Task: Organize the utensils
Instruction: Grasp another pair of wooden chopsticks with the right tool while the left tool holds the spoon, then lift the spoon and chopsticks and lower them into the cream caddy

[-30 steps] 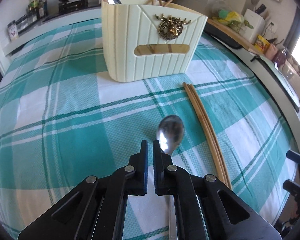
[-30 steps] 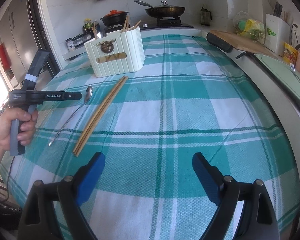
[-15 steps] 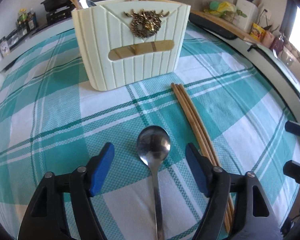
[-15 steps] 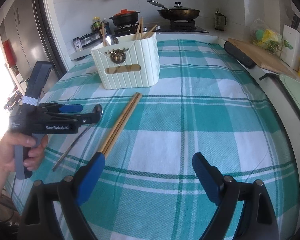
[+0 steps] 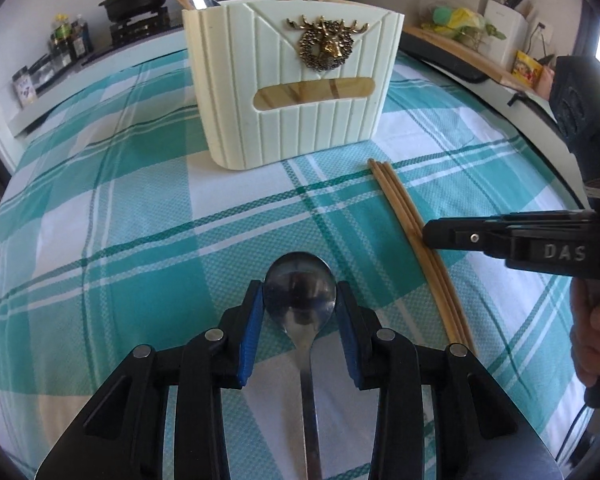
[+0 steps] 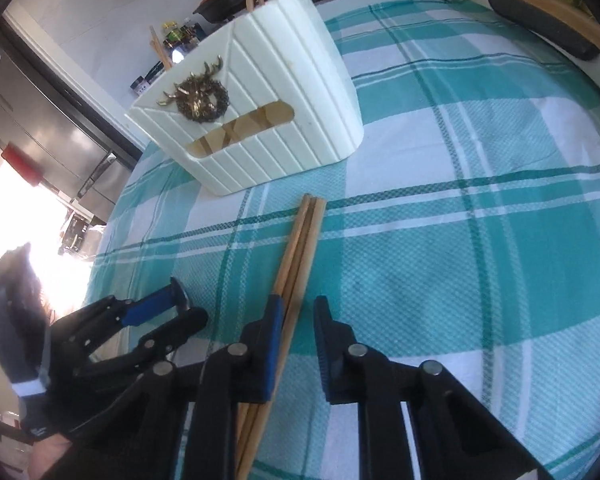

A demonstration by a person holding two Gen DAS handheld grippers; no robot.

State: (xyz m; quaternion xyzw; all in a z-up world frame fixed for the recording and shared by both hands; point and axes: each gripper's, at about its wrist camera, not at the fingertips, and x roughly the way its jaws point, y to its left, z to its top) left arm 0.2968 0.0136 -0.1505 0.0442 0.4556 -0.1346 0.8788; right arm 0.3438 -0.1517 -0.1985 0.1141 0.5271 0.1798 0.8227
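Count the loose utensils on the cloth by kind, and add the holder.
spoon: 1
loose chopsticks: 3 visible
cream holder: 1
Total: 5

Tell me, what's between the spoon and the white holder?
Nothing but checked cloth. The left wrist view shows bare fabric from the spoon to the holder.
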